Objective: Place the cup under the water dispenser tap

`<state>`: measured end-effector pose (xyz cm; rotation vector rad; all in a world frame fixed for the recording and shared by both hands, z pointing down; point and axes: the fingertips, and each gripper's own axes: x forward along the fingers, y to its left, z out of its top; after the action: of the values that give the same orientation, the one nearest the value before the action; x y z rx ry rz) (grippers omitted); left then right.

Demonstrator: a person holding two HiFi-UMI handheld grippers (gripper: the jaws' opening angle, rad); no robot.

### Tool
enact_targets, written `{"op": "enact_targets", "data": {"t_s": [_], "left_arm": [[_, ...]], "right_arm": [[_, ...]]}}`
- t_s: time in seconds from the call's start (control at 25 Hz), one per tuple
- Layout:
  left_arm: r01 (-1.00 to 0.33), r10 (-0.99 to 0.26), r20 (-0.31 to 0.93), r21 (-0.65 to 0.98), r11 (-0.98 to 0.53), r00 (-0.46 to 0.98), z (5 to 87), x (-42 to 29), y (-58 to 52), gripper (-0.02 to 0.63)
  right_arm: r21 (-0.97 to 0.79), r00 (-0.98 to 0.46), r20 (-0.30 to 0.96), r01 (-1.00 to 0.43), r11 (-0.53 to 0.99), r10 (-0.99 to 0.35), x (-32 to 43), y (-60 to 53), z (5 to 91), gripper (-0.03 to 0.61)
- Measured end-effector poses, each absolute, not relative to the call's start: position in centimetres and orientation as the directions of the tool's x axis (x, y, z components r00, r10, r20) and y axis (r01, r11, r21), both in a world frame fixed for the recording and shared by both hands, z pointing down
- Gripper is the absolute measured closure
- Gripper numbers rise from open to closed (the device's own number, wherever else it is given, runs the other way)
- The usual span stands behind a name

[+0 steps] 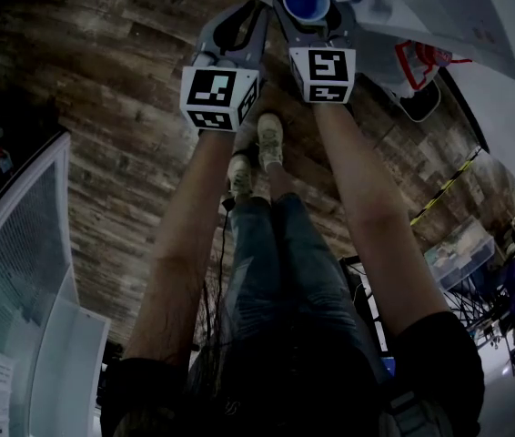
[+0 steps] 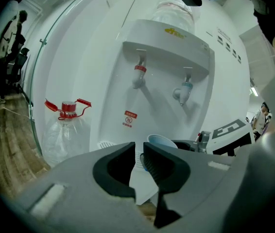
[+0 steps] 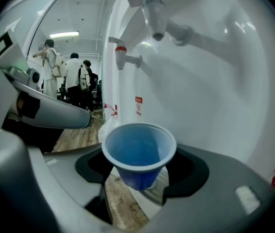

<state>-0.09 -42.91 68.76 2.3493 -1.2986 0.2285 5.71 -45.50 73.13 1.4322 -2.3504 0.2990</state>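
The right hand-held gripper (image 3: 140,173) clamps the blue cup (image 3: 138,149) low on its wall. It looks light, thin and crushable, so squeeze gently. The left hand-held gripper (image 2: 138,160) is empty, barely parted.

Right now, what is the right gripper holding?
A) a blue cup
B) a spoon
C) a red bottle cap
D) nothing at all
A: in the right gripper view, the blue cup sits upright between the jaws of the right gripper, which grips its sides and holds it up off the floor.
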Motion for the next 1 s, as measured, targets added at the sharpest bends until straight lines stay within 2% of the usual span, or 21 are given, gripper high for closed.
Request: {"op": "enact_targets", "data": {"t_s": [0.32, 0.52, 1.0], "left_arm": [[-0.821, -0.743, 0.357, 0.33, -0.466, 0.566, 69.3, 0.6, -42.7, 0.566], [-0.821, -0.739, 0.366, 0.331, -0.466, 0.566, 69.5, 0.7, -42.5, 0.566], [-0.821, -0.739, 0.364, 0.319, -0.473, 0.567, 67.8, 0.4, -40.6, 0.566]], "right_arm": [[-0.026, -0.401, 0.449, -0.899, 0.437, -0.799, 6.0, -45.2, 74.0, 0.28], [-0.059, -0.378, 0.457, -0.916, 0.397, -0.805, 6.8, -44.1, 74.5, 0.218], [-0.101, -0.358, 0.434, -0.931, 0.35, -0.827, 7.0, -41.6, 72.2, 0.199]]}}
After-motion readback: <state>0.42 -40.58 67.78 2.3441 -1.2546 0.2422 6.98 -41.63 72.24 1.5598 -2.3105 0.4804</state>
